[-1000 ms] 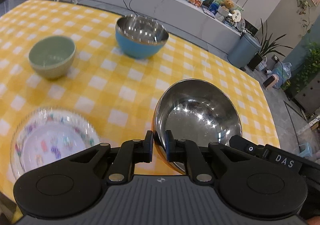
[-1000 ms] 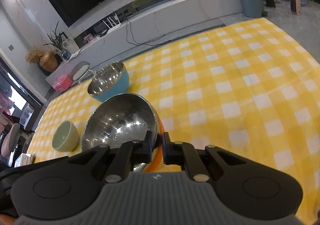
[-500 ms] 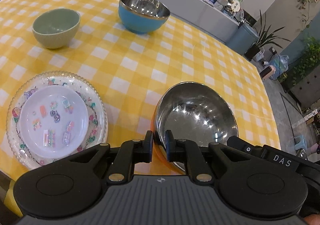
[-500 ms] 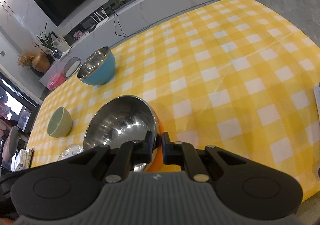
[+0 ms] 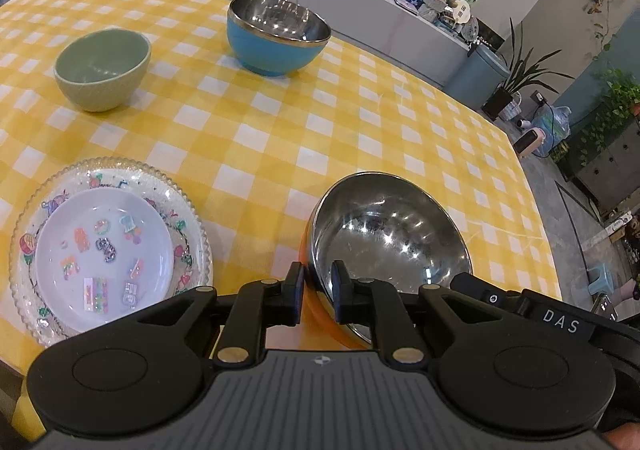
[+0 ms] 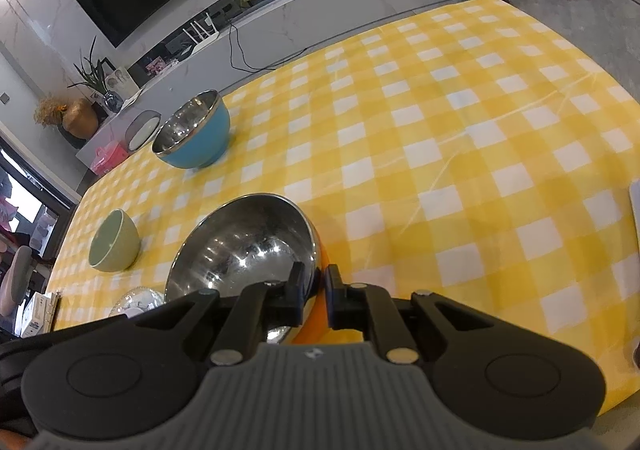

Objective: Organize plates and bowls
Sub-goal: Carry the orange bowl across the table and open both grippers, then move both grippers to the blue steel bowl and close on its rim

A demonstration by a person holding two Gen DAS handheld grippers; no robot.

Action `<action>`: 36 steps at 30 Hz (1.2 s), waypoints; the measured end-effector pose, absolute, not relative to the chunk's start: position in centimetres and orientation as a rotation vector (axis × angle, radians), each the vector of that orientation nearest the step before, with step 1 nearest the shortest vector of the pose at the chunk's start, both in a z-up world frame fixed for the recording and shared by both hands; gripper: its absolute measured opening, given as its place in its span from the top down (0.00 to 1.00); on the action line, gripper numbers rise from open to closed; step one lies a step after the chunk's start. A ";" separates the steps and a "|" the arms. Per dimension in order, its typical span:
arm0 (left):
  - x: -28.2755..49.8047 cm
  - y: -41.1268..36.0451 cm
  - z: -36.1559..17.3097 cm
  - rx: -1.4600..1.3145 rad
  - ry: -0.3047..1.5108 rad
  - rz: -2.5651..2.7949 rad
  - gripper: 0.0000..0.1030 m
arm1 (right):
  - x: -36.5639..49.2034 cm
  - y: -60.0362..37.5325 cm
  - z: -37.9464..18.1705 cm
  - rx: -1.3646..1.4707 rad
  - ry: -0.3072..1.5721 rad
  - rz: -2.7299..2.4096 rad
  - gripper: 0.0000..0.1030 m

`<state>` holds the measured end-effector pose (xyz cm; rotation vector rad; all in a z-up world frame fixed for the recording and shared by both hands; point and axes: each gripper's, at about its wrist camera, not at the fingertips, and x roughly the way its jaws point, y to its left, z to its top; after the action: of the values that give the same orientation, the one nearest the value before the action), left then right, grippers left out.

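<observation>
A steel bowl with an orange outside (image 5: 388, 234) rests on the yellow checked tablecloth near the front edge. My left gripper (image 5: 318, 282) straddles the bowl's near-left rim, one pad outside and one inside. Its jaws are opening, with the rim between them. My right gripper (image 6: 314, 290) straddles the right rim of the same orange bowl (image 6: 240, 246). Its jaws are also opening and its pads look just off the wall. A small white plate (image 5: 104, 250) with stickers lies in a clear glass plate (image 5: 188, 210) to the left.
A blue steel-lined bowl (image 5: 276, 38) stands at the far middle and a green bowl (image 5: 102, 70) at the far left. The tablecloth (image 5: 280, 130) ends close on the right. Beyond it are a grey bin, plants and a long counter. A pale object (image 6: 636, 202) pokes in at the right edge.
The orange bowl has come down slightly toward the cloth with both grippers. Both pairs of jaws have parted a little on its rim.
</observation>
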<state>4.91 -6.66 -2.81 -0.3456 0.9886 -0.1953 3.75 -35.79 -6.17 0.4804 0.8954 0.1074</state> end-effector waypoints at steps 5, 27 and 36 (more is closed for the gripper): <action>4.7 -6.5 -2.2 -0.341 0.958 -0.195 0.63 | 3.4 -35.9 -5.8 0.481 0.852 0.113 0.66; 9.0 -4.4 2.6 -0.201 0.844 -0.189 0.55 | 6.3 -33.4 -3.0 0.336 0.673 0.083 0.52; 13.1 -3.3 3.5 -0.156 0.811 -0.218 0.55 | 10.6 -31.5 -2.4 0.300 0.706 0.085 0.51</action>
<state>13.05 -3.33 3.51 -0.1563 0.8108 -0.2175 10.58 -31.51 -2.37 0.3002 0.7059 0.0854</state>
